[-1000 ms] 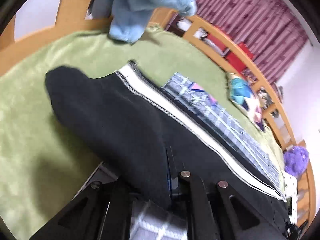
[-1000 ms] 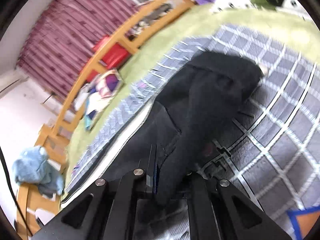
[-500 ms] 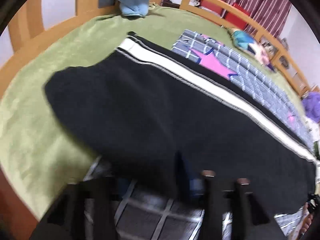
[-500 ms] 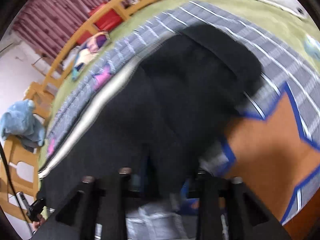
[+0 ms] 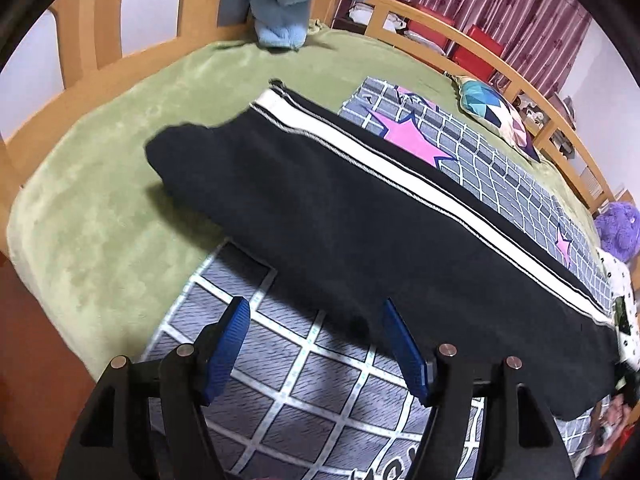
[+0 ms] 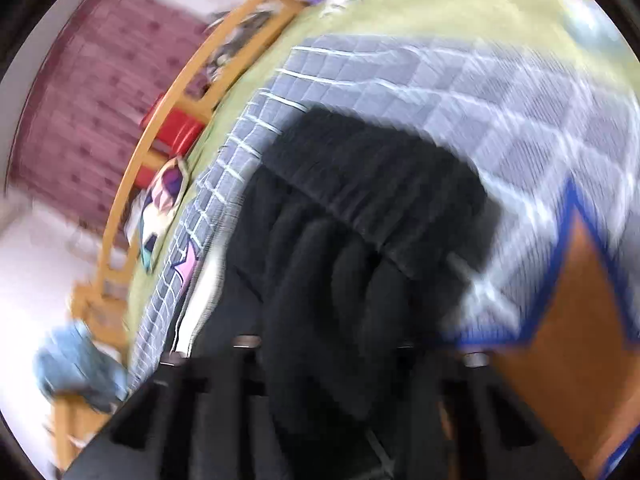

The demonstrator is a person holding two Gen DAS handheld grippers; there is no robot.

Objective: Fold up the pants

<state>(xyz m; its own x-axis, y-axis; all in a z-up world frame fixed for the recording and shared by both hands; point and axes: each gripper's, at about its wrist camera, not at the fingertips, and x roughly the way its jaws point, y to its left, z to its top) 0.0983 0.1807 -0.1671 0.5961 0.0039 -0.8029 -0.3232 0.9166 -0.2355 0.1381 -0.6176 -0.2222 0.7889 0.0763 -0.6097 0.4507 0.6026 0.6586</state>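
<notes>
The black pants (image 5: 360, 220) with a white side stripe lie stretched across the bed in the left wrist view. My left gripper (image 5: 318, 332) hangs just short of their near edge. Its jaws are opening and both blue pads (image 5: 236, 324) are bare, with only the checked blanket between them. The right wrist view is blurred by motion. There the pants (image 6: 360, 200) bunch into folds that run from the ribbed waistband down into my right gripper (image 6: 328, 360). Its jaws are closing on this black cloth, which fills the gap and hides the pads.
A grey checked blanket (image 5: 320, 392) with pink stars covers the green bedspread (image 5: 100, 200). A blue plush toy (image 5: 288, 0) sits at the headboard. A wooden rail (image 5: 480, 56), a patterned cushion (image 5: 492, 112) and a purple plush (image 5: 616, 228) line the far side. An orange star (image 6: 560, 340) lies right of the waistband.
The left gripper let go of the pants, opened and drew back from their edge. The right gripper's fingers spread from fully shut with the cloth still between them, and its view swung.
</notes>
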